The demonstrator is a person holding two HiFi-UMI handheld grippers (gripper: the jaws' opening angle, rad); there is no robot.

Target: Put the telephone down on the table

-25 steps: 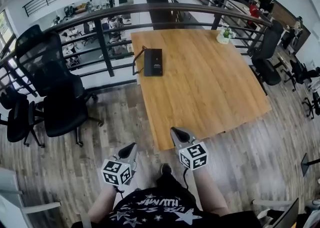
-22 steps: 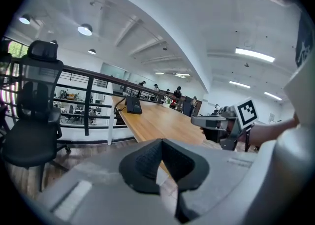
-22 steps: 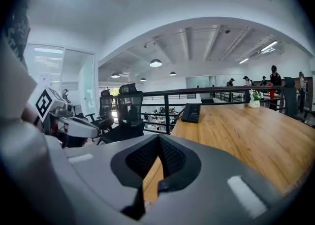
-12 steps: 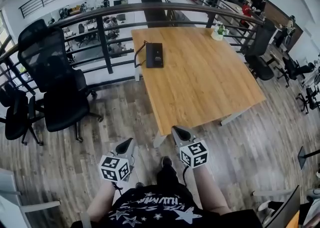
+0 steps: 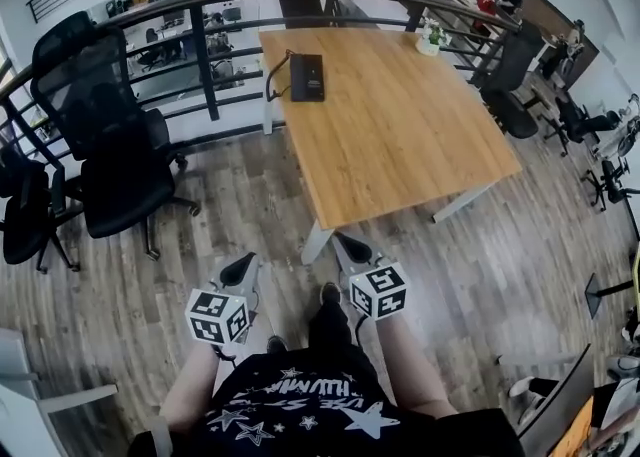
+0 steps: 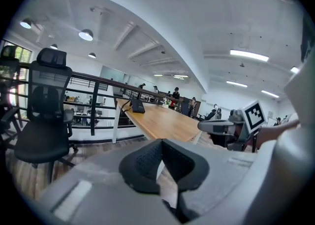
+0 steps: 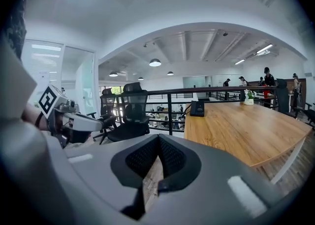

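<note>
The black telephone [image 5: 306,77] lies flat near the far left corner of the wooden table [image 5: 400,145], its cord trailing off the left edge. It is also small and distant in the left gripper view [image 6: 137,106] and the right gripper view [image 7: 197,109]. My left gripper [image 5: 238,271] and right gripper [image 5: 352,249] hang side by side over the wooden floor, short of the table's near corner and far from the phone. Both are shut with nothing between the pads, as their own views show [image 6: 161,143] [image 7: 157,140].
A dark railing [image 5: 200,5] runs behind the table's far and left sides. Black office chairs [image 5: 110,145] stand at the left, another chair [image 5: 510,95] at the right. A small potted plant [image 5: 431,40] sits at the table's far right corner. A white table leg [image 5: 318,240] stands just ahead of the grippers.
Both grippers and the head view have drawn back from the table: its near edge, first just ahead of the jaws, now lies farther off. The telephone has not moved.
</note>
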